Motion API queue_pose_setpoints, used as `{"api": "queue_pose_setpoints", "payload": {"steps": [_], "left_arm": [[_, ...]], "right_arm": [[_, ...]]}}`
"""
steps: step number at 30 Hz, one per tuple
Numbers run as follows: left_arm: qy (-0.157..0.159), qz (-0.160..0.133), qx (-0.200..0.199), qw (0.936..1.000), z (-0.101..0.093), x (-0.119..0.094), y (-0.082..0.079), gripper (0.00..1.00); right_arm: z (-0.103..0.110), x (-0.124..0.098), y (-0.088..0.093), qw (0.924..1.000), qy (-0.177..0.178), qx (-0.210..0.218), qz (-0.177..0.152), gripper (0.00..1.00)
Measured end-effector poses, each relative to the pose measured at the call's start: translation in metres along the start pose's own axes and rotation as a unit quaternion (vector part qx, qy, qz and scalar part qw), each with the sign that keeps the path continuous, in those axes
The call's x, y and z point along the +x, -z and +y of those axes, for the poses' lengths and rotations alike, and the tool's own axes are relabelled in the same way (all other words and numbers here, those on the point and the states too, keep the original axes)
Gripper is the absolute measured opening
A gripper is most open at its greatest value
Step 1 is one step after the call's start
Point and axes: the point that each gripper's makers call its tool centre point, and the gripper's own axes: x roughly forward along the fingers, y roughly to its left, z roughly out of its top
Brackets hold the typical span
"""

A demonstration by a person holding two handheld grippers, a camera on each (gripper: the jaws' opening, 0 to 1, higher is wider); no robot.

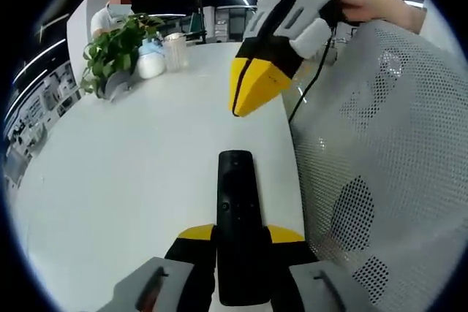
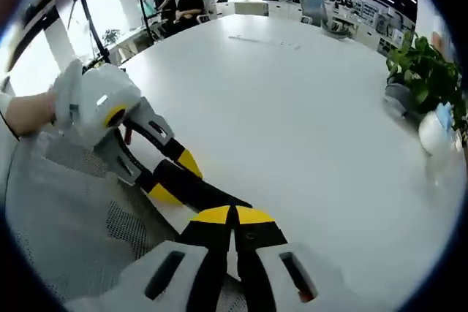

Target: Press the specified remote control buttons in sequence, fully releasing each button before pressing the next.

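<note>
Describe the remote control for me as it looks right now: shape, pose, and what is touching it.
The remote control is a slim black bar, seemingly matte plastic, with small buttons faintly visible on its top face. The left gripper grips its near end between yellow-tipped jaws, and it points away over the white table. The right gripper hovers shut above its far end, not touching. In the right gripper view the remote sits partly hidden behind that view's own jaws.
</note>
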Motion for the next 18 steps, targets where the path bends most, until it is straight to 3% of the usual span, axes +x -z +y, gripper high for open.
{"api": "queue_pose_setpoints", "payload": {"steps": [2,4,9,18], "left_arm": [[0.000,0.001,0.000,1.0000,0.000,0.000,0.000,0.25],[0.000,0.002,0.000,1.0000,0.000,0.000,0.000,0.25],[-0.001,0.006,0.000,1.0000,-0.001,0.000,0.001,0.25],[0.001,0.008,0.003,1.0000,-0.001,0.000,0.001,0.25]], "right_arm": [[0.000,0.000,0.011,0.9994,0.001,-0.010,0.032,0.00],[-0.005,0.000,0.009,0.9989,0.014,-0.035,0.028,0.00],[-0.008,0.000,0.012,0.9996,0.010,-0.007,0.026,0.00],[-0.003,0.006,0.019,0.9985,0.003,-0.027,0.047,0.00]]}}
